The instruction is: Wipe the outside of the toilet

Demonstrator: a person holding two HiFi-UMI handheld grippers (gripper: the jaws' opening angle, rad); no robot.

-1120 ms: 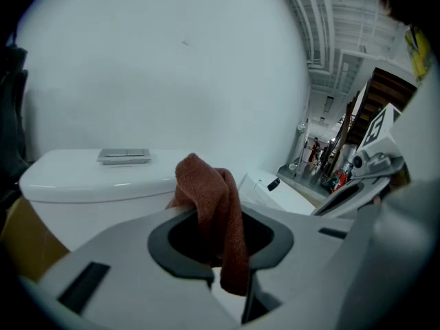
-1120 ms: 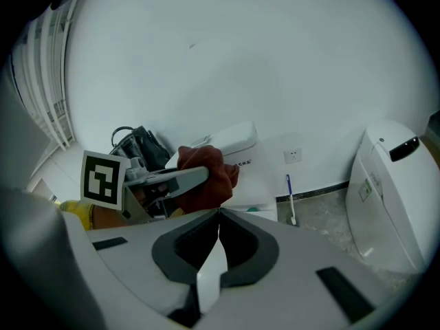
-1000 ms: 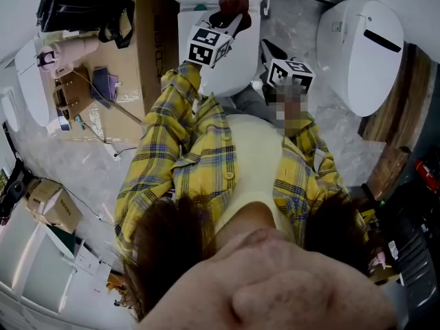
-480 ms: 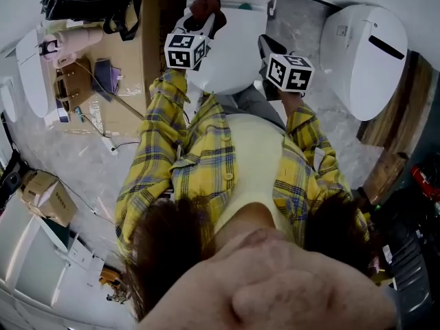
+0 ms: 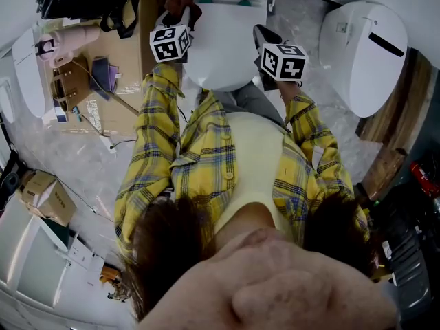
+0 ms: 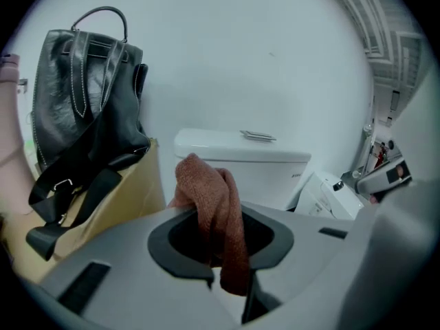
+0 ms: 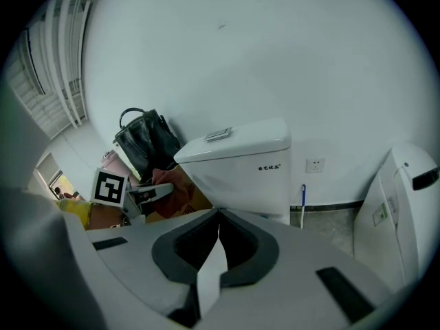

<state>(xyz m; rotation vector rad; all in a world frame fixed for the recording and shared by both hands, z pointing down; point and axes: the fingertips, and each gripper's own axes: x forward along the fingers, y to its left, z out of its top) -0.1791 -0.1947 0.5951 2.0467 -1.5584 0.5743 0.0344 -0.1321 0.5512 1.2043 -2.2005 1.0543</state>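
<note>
The white toilet (image 5: 221,50) stands at the top of the head view, lid down, its tank (image 6: 240,158) against the wall. My left gripper (image 5: 180,11) is by the bowl's left side near the tank, shut on a reddish-brown cloth (image 6: 205,183) that bunches above its jaws and hangs through them. My right gripper (image 5: 262,38) hovers over the bowl's right edge. Its jaws meet at the tips with nothing between them. The right gripper view faces the tank (image 7: 240,162) and also shows the left gripper (image 7: 148,194) with the cloth (image 7: 168,184).
A second white toilet unit (image 5: 364,47) stands on the right. On the left, a brown cardboard box (image 5: 141,53) sits close against the toilet, with a black bag (image 6: 82,108) on top. Loose items and cables lie on the floor at left. A socket (image 7: 315,164) is on the wall.
My left gripper has carried the cloth leftward and farther back, from over the lid to the toilet's left side by the tank. The right gripper has barely shifted.
</note>
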